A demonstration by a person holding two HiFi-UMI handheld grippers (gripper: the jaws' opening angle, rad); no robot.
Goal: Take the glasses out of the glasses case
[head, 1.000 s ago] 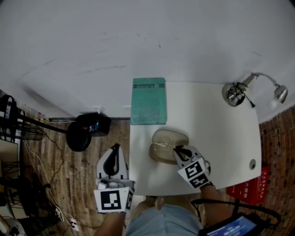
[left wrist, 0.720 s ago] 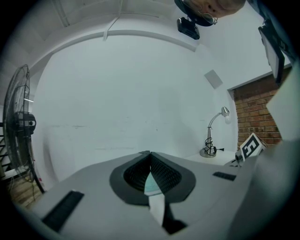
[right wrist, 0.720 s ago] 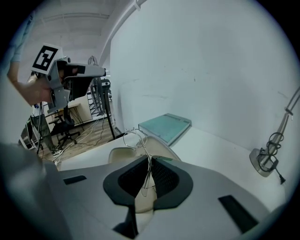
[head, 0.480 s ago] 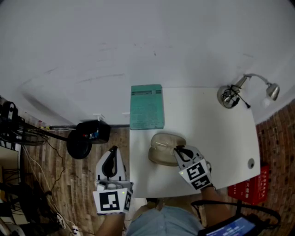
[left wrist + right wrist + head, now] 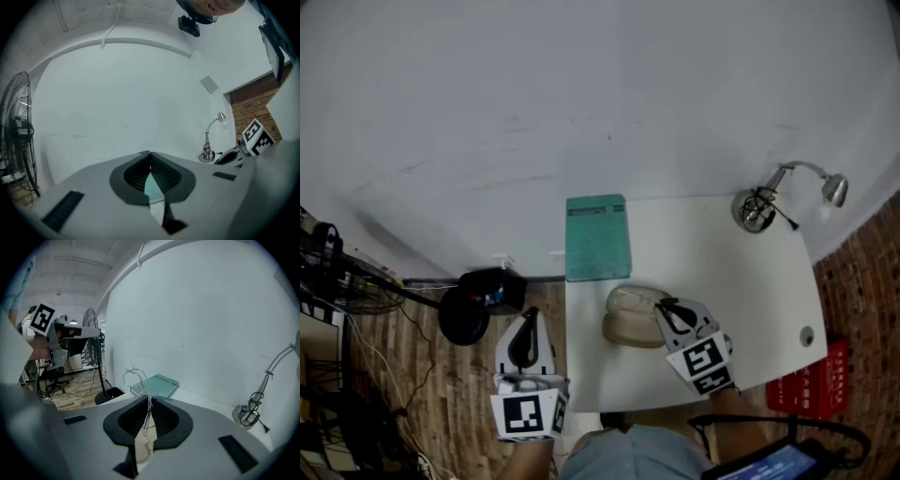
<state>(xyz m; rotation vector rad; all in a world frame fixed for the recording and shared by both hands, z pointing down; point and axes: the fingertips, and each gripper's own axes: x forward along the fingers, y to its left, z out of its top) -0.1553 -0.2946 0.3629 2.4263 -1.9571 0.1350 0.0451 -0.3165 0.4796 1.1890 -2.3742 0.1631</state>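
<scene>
My right gripper (image 5: 149, 401) is clamped on the thin wire-framed glasses (image 5: 136, 379), which poke up out of the pinched jaws over the right end of the open beige glasses case (image 5: 630, 316) at the near middle of the white table (image 5: 759, 300). My left gripper (image 5: 150, 154) hangs left of the table over the wood floor (image 5: 422, 375), jaws together on nothing. A green notebook (image 5: 597, 236) lies far left on the table.

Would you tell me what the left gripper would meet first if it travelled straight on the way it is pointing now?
Probably the white wall. The left gripper, jaws together, points at it, and its view shows nothing in between, though depth is hard to judge.
</scene>
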